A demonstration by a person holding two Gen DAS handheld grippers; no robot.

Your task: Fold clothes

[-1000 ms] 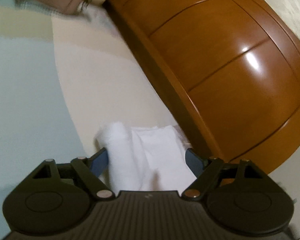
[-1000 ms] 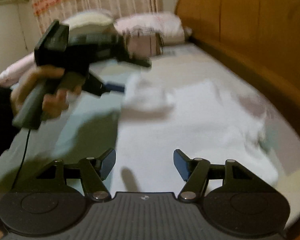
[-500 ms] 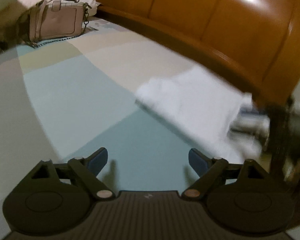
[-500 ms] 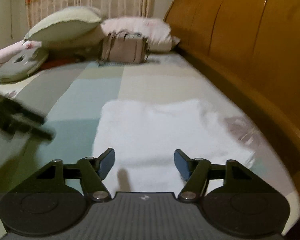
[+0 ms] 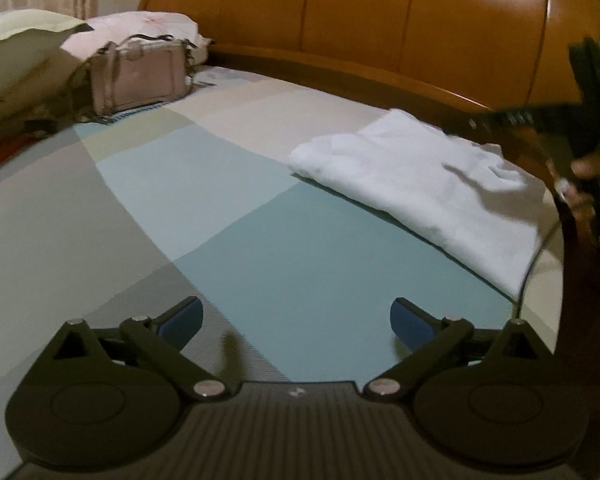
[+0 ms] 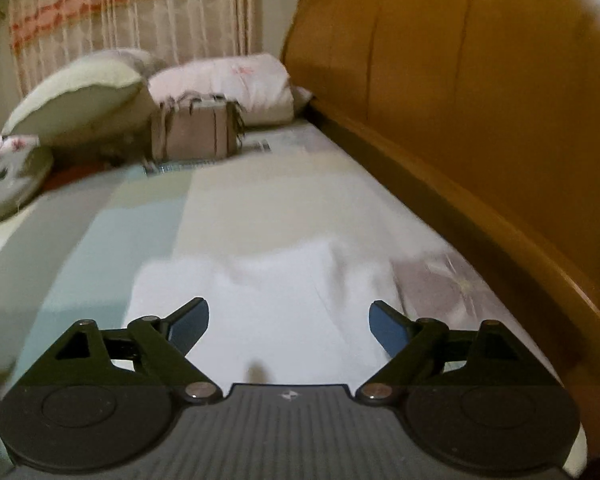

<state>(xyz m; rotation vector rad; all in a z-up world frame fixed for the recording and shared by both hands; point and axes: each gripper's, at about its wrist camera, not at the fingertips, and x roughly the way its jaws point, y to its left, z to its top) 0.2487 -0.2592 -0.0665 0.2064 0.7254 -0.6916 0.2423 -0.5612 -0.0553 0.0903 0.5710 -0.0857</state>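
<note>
A folded white garment (image 5: 416,184) lies flat on the patchwork bed sheet (image 5: 180,184) beside the wooden headboard. My left gripper (image 5: 296,318) hovers over bare sheet to the garment's left, its jaws opening with nothing between them. In the right wrist view the same white garment (image 6: 268,304) lies just ahead of and below my right gripper (image 6: 288,324), whose jaws are also opening and hold nothing. The right gripper's black body (image 5: 580,120) and the hand holding it show at the right edge of the left wrist view, above the garment.
A beige handbag (image 5: 140,76) stands at the far end of the bed (image 6: 196,132), with pillows (image 6: 76,100) behind it. The tall wooden headboard (image 6: 460,100) runs along the right side. A striped curtain (image 6: 132,8) hangs at the back.
The left gripper let go of the white garment and swung away to the left. The garment now lies folded flat. The right gripper drew back and both sets of jaws widened.
</note>
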